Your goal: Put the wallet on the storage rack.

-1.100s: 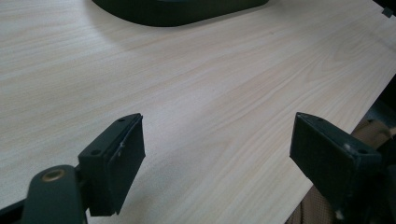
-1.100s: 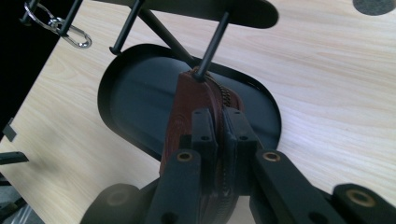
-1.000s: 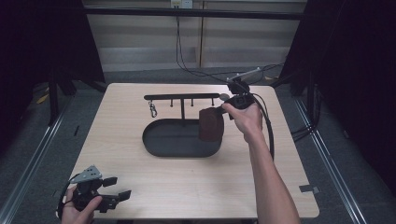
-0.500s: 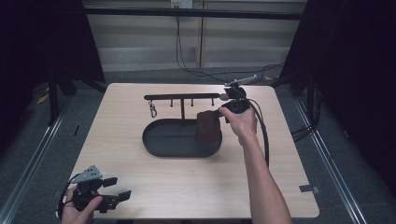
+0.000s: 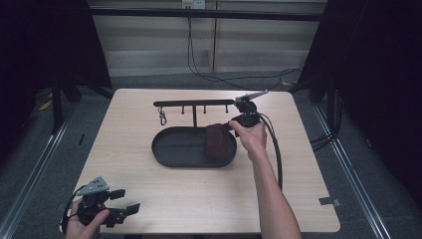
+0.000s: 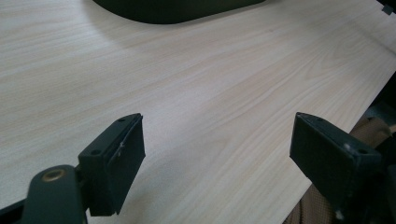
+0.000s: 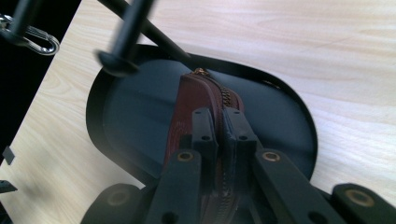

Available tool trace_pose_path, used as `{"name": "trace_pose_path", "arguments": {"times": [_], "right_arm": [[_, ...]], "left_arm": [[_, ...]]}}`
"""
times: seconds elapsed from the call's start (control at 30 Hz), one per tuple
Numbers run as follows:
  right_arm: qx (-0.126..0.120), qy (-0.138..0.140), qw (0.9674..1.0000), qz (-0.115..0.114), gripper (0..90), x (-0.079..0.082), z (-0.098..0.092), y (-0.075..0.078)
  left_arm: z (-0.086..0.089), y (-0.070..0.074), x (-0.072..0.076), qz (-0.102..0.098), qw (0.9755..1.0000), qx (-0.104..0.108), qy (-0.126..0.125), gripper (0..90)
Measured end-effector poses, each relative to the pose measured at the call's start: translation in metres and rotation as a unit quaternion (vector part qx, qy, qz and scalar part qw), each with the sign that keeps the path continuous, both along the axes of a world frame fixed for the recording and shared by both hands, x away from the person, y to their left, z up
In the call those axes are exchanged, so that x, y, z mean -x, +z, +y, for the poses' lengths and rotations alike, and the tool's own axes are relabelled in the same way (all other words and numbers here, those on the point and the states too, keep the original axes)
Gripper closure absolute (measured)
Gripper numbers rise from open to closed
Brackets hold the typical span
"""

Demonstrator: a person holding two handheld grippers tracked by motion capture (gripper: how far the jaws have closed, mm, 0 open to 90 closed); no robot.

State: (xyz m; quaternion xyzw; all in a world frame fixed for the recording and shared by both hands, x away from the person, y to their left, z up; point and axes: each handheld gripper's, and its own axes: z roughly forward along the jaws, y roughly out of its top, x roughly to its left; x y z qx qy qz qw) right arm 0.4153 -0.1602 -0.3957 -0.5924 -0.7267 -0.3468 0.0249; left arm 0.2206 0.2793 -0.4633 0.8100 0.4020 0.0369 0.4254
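High view: pale wooden table (image 5: 164, 199), dark surroundings.

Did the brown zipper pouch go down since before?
Yes. The brown leather zipper pouch, pinched in the right gripper, has dropped lower beside the black hook rack, closer to the black oval tray.

Brown leather zip pouch (image 5: 217, 140), zipper closed and running along the top edge, standing on edge at the right end of the black oval tray (image 5: 174, 149); pinched at the zipper seam between the jaws of the right gripper (image 7: 218, 135).
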Motion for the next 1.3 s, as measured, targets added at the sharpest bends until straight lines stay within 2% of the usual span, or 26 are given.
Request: {"name": "trace_pose_path", "arguments": {"times": [0.2,0.3,0.4,0.7,0.97,1.1,1.13,1.3], "right_arm": [[-0.006,-0.007,1.0000,0.003,84.5,-0.002,0.000,-0.010],[-0.001,-0.006,1.0000,0.005,84.5,-0.004,0.001,-0.018],[-0.009,-0.010,0.9999,0.008,84.5,-0.005,0.000,-0.027],[-0.013,-0.017,0.9998,0.002,83.5,-0.006,0.000,-0.039],[0.005,-0.020,0.9998,0.003,81.9,-0.007,-0.001,-0.047],[0.012,-0.019,0.9997,0.001,81.3,-0.007,-0.001,-0.048],[0.016,-0.014,0.9997,-0.009,80.5,-0.008,0.000,-0.050],[0.023,-0.016,0.9995,-0.011,79.5,-0.009,0.003,-0.052]], "left_arm": [[-0.001,0.000,0.000,0.002,1.0000,0.002,-0.004,17.9],[-0.001,0.000,0.000,0.002,1.0000,0.002,-0.003,17.9],[0.000,0.000,0.000,0.001,1.0000,0.000,-0.003,18.0],[-0.001,0.000,0.000,0.002,1.0000,0.002,-0.004,17.9],[0.000,0.000,0.000,0.001,1.0000,0.000,-0.002,17.9],[0.000,0.000,0.000,0.002,1.0000,0.001,-0.002,17.9],[0.000,0.000,0.001,0.003,1.0000,0.004,-0.005,17.9],[0.000,0.000,0.001,0.003,1.0000,0.002,-0.003,18.0]]}}
